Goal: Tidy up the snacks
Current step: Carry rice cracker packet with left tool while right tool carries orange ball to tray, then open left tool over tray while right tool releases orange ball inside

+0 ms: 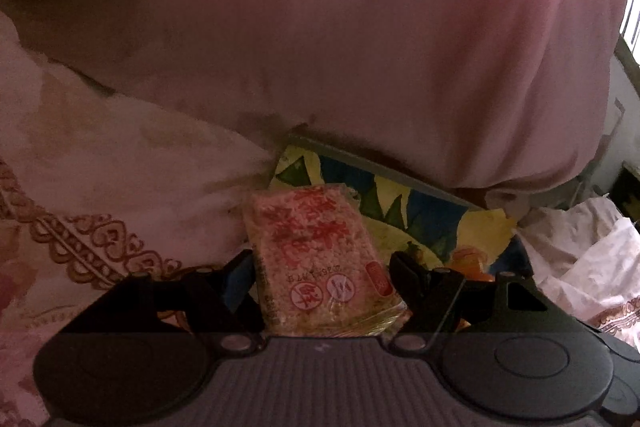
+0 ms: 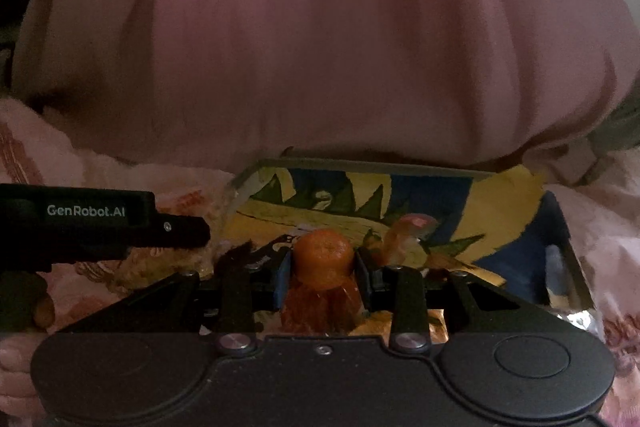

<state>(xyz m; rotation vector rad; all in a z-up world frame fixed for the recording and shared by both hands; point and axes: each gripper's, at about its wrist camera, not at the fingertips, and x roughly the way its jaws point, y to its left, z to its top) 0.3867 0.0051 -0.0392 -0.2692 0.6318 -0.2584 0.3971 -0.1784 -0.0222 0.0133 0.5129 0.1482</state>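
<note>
A bed w/ pale pink floral-print sheet carried a shallow grey-rimmed box w/ blue-yellow printed lining. A big pink fabric mass lay on the sheet at 12 o'clock of the box.

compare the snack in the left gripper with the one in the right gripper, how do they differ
The rice cracker pack in the left gripper is flat, rectangular and pale with red print; the orange snack in the right gripper is rounded and plain orange. The pack spans wide-set jaws; the orange snack sits between narrow-set jaws. Both are gripped in front of the colourful box.
</note>
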